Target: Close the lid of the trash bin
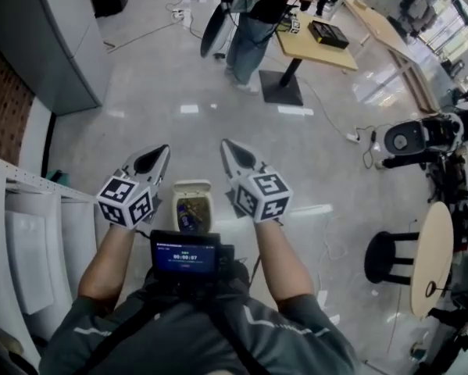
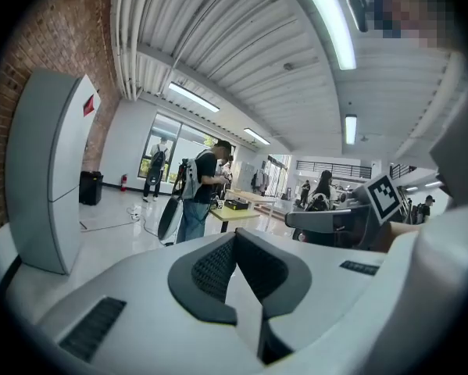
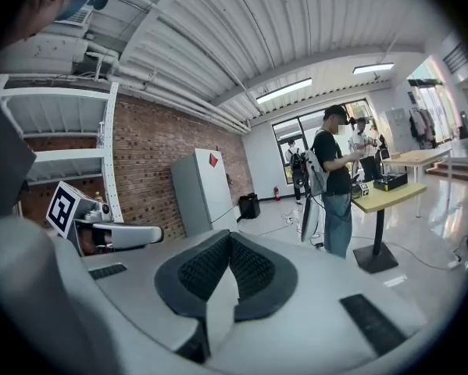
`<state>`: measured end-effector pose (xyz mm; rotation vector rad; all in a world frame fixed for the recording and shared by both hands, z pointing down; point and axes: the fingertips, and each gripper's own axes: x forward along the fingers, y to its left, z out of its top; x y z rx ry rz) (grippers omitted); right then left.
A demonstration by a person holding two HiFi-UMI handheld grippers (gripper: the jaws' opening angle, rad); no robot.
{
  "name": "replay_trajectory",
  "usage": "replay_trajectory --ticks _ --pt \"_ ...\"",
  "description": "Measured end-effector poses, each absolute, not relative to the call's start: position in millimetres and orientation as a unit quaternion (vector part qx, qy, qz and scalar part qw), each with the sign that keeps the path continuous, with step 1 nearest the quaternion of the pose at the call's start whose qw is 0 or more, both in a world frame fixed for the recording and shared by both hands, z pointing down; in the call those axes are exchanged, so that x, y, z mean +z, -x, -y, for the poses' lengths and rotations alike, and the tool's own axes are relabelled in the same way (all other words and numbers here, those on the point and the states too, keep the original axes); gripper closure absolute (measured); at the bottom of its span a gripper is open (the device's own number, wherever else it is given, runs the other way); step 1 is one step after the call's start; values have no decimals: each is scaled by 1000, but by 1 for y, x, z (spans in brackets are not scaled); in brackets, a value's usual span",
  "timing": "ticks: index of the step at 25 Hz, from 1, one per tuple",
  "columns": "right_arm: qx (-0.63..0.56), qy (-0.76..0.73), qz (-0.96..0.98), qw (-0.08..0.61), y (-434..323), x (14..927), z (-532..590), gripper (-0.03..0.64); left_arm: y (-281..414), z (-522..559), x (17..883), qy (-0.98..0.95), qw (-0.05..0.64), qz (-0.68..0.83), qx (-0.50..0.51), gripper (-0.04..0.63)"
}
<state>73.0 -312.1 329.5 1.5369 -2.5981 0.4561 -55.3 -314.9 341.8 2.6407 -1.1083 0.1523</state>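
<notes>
Chest screen [image 1: 185, 256], open trash bin [image 1: 208, 209] on the floor below: not started yet.
Left gripper [image 1: 162, 153] and right gripper [image 1: 227, 147] both pinched closed, empty; I'd say the lid [image 1: 191, 187] needs pushing down.

Two grippers [image 1: 160, 153] [image 1: 226, 147], one trash bin [image 1: 192, 188]

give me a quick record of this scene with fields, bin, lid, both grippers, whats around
bin: small cream plastic trash bin on the grey floor, rubbish inside
lid: cream lid open, raised at the bin's far side
left: left gripper jaws together, empty, left of the bin
right: right gripper jaws together, empty, right of the bin
contact: neither gripper on the lid
background: person standing at a wooden table
</notes>
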Motion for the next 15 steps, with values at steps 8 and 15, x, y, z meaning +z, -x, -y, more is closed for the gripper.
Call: replay_trajectory --ticks 8,15 --pt "213 -507 830 93 -81 426 341 613 50 342 425 -893 195 396 92 598" --pt "244 -492 821 158 -74 518 352 612 46 361 516 -873 239 400 146 598"
